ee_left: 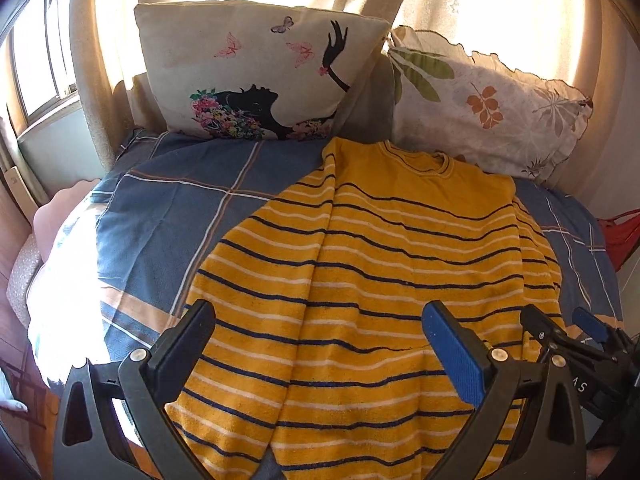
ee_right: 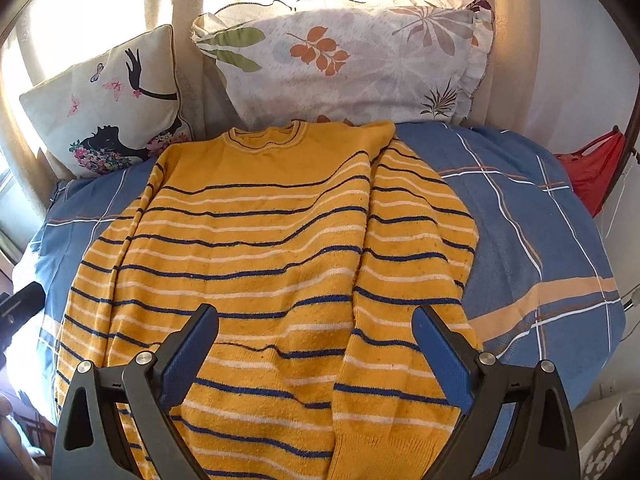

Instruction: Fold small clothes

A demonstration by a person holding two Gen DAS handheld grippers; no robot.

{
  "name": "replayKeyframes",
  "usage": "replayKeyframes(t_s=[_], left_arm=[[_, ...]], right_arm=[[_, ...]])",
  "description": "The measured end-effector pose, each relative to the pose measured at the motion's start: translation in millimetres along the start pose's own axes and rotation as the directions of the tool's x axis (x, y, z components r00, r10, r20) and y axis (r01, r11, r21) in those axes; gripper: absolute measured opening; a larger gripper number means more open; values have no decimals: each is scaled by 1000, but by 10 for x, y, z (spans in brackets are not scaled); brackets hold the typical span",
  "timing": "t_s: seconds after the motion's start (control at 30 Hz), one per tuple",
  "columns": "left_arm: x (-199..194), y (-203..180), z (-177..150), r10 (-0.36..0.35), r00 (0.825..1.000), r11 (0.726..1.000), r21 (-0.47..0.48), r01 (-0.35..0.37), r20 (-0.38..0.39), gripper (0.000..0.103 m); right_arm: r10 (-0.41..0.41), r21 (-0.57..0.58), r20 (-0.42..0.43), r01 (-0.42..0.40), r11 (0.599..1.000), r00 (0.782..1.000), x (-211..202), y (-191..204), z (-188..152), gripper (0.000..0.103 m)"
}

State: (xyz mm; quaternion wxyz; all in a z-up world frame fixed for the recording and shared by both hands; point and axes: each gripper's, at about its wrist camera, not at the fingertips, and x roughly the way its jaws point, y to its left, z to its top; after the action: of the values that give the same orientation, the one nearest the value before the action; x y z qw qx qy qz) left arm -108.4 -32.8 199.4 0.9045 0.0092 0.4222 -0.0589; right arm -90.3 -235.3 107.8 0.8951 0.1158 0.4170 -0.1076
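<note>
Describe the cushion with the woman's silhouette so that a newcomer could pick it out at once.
At the head of the blue checked bedspread, two pillows lean against the sunlit curtains. The silhouette cushion is the left one, just beyond the yellow striped sweater. Unlike the leaf-print pillow beside it, it shows a black female profile with a raised hand, pink butterflies and flowers.

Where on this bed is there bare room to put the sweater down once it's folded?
Bare bedspread lies on the right side, between the yellow striped sweater and the red bag. A second strip lies left of the sweater, below the butterfly cushion. The head end is crowded by that cushion and the leaf-print pillow.
</note>
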Motion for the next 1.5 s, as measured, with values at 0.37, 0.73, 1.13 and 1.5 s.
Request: replayKeyframes(t_s=[0.37,0.73,1.13,1.5], left_arm=[[221,-519,-24,41,997,998,47,-39,-59,103],[417,-757,-112,63,992,998,25,-60,-108,103],[533,-848,-161,90,986,996,6,-90,-143,103],[705,-691,-192,87,982,990,-98,-104,-166,103]], right_arm=[[39,-76,-56,-43,996,998,311,-269,162,99],[49,-118,-103,-61,991,993,480,-489,237,99],[92,-141,-119,-109,984,989,579,-574,263,99],[238,-142,-168,-262,955,957,421,-993,140,77]])
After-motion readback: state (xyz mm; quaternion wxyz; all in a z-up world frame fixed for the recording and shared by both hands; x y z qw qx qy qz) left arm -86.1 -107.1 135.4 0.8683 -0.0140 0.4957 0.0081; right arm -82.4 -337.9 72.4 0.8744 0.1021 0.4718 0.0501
